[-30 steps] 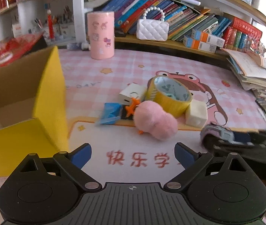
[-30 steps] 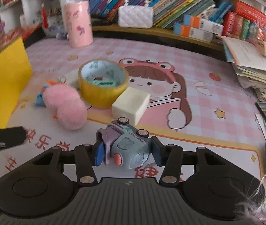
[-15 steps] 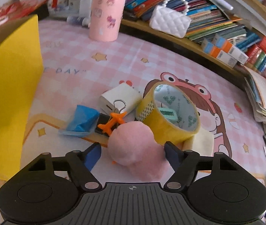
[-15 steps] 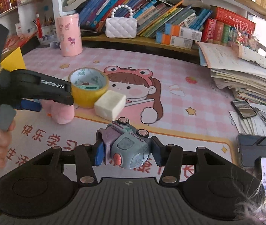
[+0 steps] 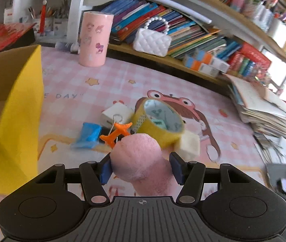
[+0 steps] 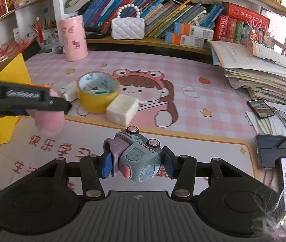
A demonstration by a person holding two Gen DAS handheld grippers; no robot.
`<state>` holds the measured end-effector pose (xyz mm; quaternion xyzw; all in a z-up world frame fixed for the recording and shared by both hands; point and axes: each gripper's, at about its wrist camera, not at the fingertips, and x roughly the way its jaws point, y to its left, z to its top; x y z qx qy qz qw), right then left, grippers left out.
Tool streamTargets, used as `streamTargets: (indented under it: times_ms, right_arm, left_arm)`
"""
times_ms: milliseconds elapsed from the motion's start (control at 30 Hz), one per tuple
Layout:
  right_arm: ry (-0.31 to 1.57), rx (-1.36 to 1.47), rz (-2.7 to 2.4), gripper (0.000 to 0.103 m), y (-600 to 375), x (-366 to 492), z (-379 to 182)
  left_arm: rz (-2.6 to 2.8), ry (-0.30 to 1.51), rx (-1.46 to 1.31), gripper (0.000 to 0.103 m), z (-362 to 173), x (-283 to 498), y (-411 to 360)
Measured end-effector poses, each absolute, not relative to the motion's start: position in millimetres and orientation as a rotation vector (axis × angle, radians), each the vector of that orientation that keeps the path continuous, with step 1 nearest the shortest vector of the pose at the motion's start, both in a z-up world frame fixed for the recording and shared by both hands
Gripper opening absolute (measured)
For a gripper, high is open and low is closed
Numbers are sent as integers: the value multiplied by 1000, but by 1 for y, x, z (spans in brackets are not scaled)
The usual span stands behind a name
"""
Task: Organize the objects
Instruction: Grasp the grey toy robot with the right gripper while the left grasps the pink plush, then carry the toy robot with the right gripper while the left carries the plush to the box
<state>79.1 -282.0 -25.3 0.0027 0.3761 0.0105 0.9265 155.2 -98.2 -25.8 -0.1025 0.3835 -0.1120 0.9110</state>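
Left wrist view showed me the pink mat (image 5: 78, 80) spread across the desk, with the yellow box (image 5: 20, 121) standing open at its left edge. Behind the mat ran the shelf (image 5: 163, 60) of books, where a white purse (image 5: 152, 42) sat, and a pink canister (image 5: 95, 40) stood on the mat near it. Paper stacks (image 6: 263, 76) were piled to the right, with phones (image 6: 278, 153) lying in front of them.

My left gripper (image 5: 142, 169) was clamped on the pink plush (image 5: 141, 161), its blue pads pressed into both sides, and the right wrist view showed the plush hanging above the mat. Just beyond it sat the tape roll (image 5: 159, 125), with a white block (image 5: 189, 145) touching its right side and a white box (image 5: 115, 114) at its left. An orange plane (image 5: 117, 132) with a wire clip and a blue packet (image 5: 88, 134) lay beside that box.

My right gripper (image 6: 137, 164) was closed on the toy truck (image 6: 135, 155), tilted between the pads above the mat's near edge, well apart from the cluster.
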Motion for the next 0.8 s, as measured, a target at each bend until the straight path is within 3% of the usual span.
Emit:
streamTargets:
  times_ms: [800]
  right_arm:
    - [753, -93, 200, 47, -124, 28, -7]
  left_arm:
    - [-108, 786, -292, 58, -19, 42, 58]
